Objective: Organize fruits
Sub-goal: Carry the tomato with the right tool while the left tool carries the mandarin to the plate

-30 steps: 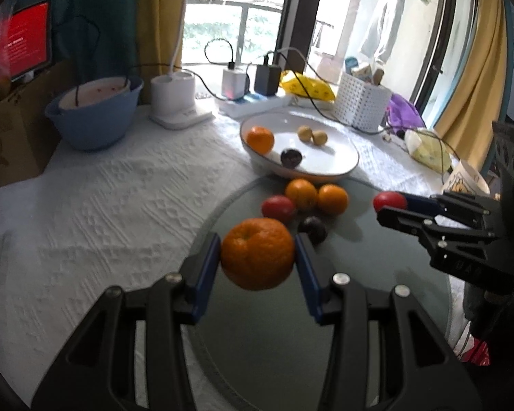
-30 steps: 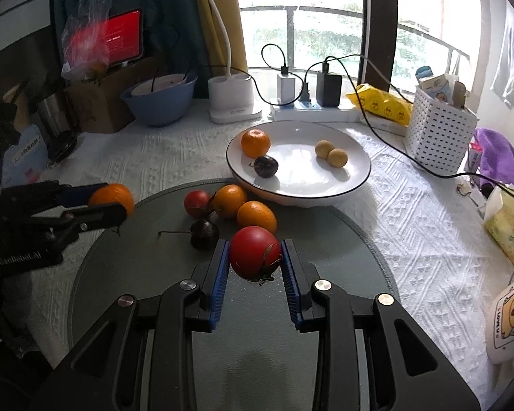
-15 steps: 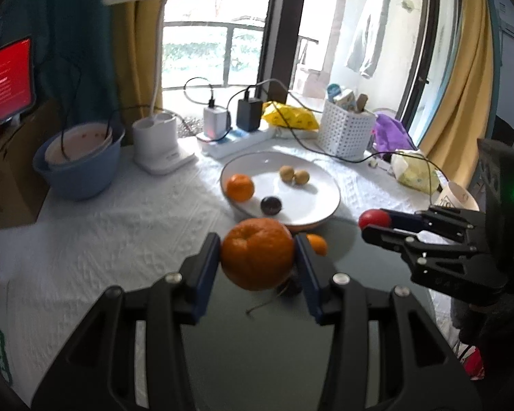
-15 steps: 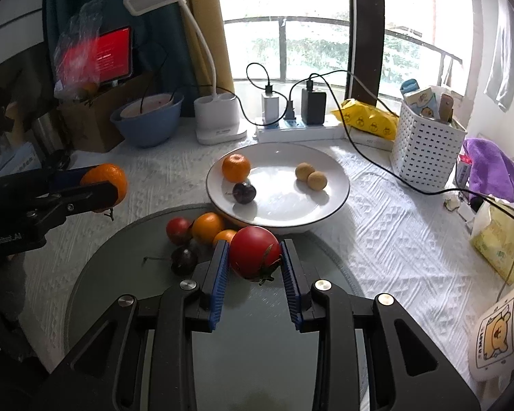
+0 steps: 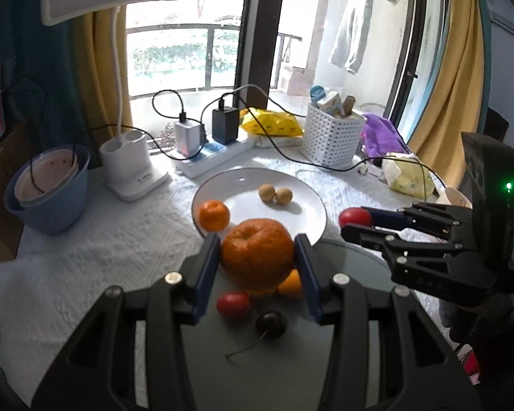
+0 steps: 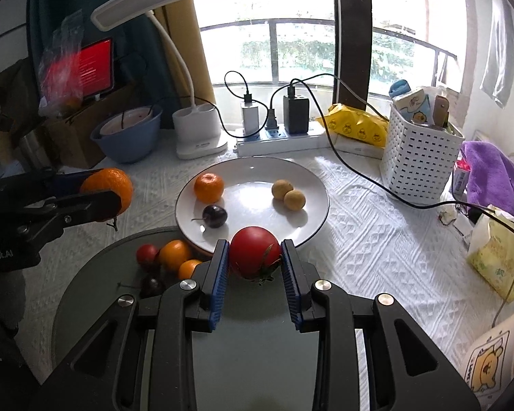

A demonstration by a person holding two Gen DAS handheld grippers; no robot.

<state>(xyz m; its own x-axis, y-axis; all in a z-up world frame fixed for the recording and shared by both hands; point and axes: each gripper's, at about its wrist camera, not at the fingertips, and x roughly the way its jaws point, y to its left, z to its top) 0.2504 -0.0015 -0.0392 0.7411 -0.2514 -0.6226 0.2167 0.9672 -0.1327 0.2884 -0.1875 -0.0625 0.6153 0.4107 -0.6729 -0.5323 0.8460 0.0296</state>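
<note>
left gripper (image 5: 257, 257) clamped big orange (image 5: 257, 258) between its pads | right gripper (image 6: 255, 257) clamped tomato (image 6: 253, 251) | both seemingly near plate (image 6: 311, 188) edge

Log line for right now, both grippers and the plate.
left gripper: shut on orange | right gripper: shut on tomato | white plate: one mandarin, one cherry, two small yellow fruits
</note>
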